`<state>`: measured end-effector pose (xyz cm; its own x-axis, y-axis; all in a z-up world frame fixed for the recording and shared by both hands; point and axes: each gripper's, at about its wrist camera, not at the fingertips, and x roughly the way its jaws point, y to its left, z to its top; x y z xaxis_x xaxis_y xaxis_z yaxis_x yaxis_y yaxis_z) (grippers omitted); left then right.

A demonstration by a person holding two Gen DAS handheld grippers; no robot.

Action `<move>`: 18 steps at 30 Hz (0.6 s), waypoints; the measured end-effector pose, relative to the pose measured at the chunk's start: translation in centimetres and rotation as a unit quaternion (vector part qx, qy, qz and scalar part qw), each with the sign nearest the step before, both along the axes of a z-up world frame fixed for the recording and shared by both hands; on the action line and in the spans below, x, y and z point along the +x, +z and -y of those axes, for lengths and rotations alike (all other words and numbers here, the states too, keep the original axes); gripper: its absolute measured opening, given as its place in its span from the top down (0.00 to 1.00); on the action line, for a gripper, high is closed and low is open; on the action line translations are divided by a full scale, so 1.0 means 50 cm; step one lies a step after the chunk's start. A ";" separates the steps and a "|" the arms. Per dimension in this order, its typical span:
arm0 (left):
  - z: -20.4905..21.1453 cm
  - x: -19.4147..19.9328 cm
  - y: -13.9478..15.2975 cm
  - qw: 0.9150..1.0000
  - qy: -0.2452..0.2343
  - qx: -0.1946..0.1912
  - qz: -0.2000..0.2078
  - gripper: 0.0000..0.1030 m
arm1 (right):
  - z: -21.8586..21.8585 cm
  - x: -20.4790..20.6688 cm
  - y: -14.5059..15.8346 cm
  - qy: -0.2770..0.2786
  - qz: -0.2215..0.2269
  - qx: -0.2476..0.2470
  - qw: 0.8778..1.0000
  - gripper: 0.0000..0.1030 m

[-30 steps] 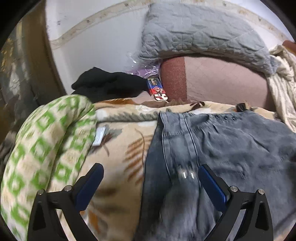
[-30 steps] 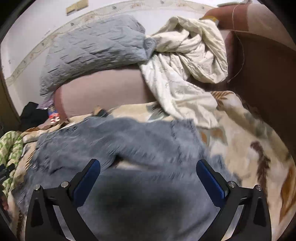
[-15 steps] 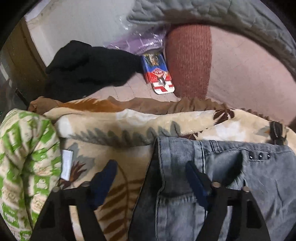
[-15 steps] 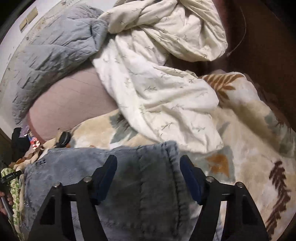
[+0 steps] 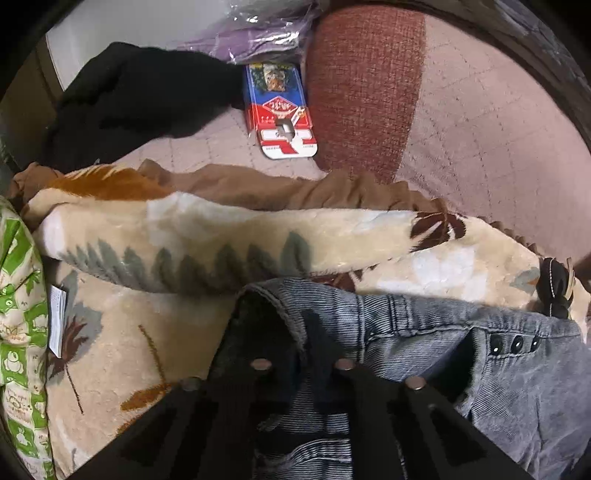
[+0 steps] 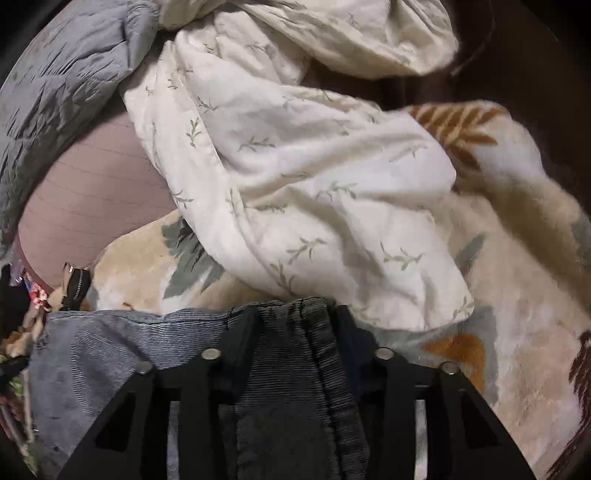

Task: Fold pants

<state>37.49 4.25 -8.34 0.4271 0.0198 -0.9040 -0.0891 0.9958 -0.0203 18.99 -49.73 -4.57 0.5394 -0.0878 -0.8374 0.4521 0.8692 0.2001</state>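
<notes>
One pair of faded grey jeans [image 5: 461, 354], waistband bunched; left gripper [image 5: 295, 332] and right gripper [image 6: 295, 317] both clamp it.

Dim room light, round bent pictures with black corners.

The white sheet [image 6: 295, 177] is the brightest spot and looks a bit washed out. The black fingers [image 5: 236, 406] at the bottom are dark and fuzzy. A shiny bag [image 5: 266, 33] has small glare. The edges curve and blur.
</notes>
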 end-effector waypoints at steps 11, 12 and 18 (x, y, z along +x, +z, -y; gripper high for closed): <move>-0.042 -0.074 0.160 0.990 -0.013 -0.093 0.107 0.97 | 0.015 -0.090 0.152 -0.012 0.193 0.019 0.981 0.87; -0.056 -0.086 0.178 0.986 -0.008 -0.116 0.119 0.97 | 0.013 -0.102 0.169 -0.011 0.212 0.010 0.977 0.87; -0.090 -0.158 0.237 0.976 -0.020 -0.149 0.156 0.97 | 0.012 -0.139 0.194 -0.022 0.239 0.004 0.971 0.87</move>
<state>29.58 8.77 3.53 0.6772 -0.2476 -0.6929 0.0074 0.9439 -0.3301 12.04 -50.35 5.10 0.8628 -0.1139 -0.4925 0.3422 0.8487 0.4032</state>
